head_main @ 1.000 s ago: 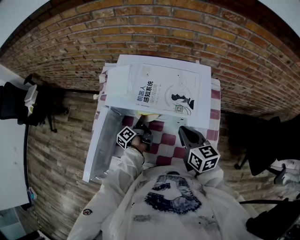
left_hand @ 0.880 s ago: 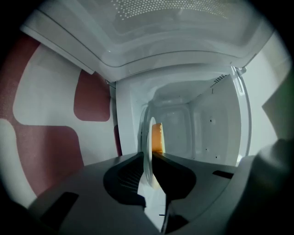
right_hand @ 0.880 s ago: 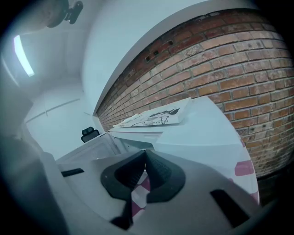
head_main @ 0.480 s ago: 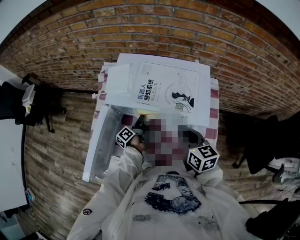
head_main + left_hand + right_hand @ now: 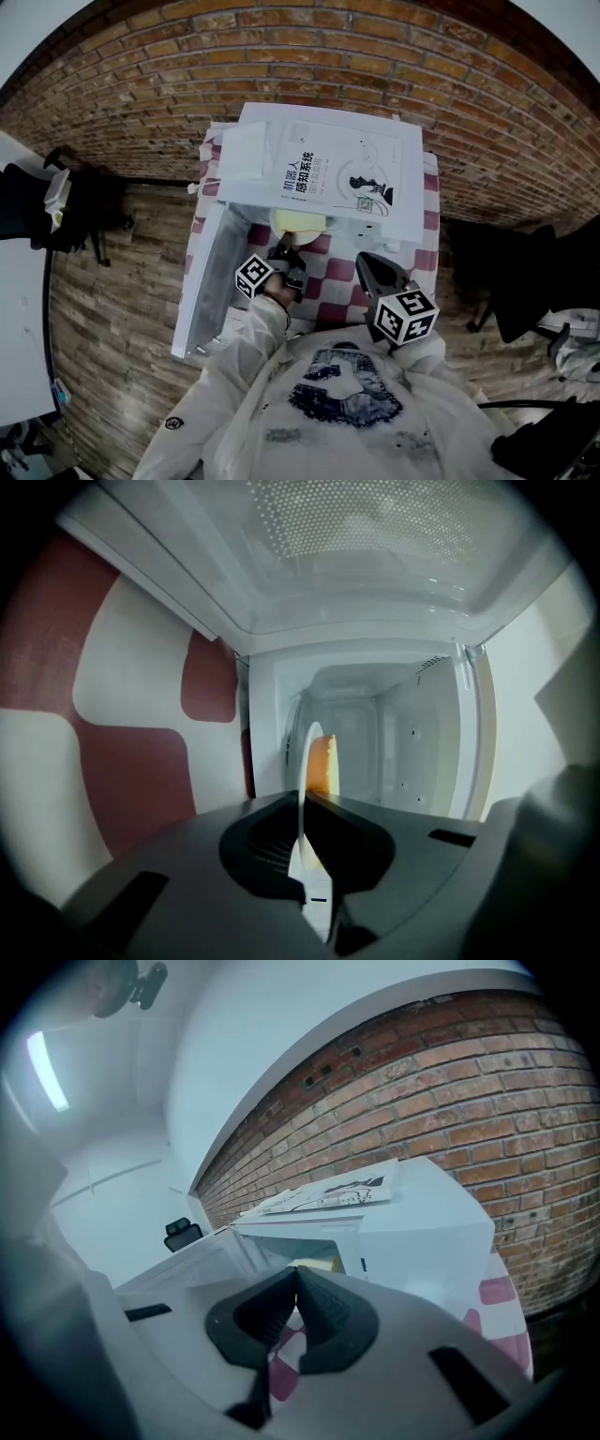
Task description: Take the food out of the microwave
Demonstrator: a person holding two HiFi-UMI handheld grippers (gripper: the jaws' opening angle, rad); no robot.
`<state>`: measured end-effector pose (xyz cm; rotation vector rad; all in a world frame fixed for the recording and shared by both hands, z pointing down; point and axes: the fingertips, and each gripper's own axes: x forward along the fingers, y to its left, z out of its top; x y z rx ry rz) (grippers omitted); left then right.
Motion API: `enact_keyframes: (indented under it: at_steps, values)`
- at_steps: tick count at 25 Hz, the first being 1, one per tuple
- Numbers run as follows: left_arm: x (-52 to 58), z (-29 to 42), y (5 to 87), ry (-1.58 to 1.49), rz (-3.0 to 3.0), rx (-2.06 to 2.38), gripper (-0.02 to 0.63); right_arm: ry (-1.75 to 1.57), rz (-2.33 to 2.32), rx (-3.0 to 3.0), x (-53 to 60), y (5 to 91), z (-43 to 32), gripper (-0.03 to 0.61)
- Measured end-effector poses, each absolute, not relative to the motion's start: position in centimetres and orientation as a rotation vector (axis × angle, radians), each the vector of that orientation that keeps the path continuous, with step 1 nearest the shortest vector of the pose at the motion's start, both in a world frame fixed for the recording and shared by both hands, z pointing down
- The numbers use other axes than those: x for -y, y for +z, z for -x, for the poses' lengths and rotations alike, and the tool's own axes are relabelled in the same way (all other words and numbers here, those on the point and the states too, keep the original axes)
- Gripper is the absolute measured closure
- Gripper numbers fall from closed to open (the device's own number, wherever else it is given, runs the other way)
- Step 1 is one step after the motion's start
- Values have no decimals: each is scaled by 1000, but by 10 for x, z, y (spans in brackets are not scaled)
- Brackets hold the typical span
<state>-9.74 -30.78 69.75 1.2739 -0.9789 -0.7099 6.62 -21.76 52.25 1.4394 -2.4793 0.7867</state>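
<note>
The plate [image 5: 302,771] rim is pinched in the left claw [image 5: 302,855], food [image 5: 322,766] seen at twelve o'clock in the microwave [image 5: 412,202] mouth, right claw [image 5: 295,1283] closed empty at three o'clock; extraction is judged begun, and a level pull-out is called for.

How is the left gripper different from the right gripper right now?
The left gripper pinches the plate's rim; the right gripper holds nothing. The left gripper reaches the microwave's mouth; the right gripper hangs back over the checked cloth. Both have jaws shut.
</note>
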Motion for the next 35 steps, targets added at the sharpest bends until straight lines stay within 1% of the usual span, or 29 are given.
enact_keyframes:
  at_steps: [18,35]
  values:
    - [221,113,652,-657,-1310,922,598,806,-1536,2493,137,514,-29,563]
    - [109,131,579,-651,-1342,873,597,763,-1637,2490,45,500,-4,563]
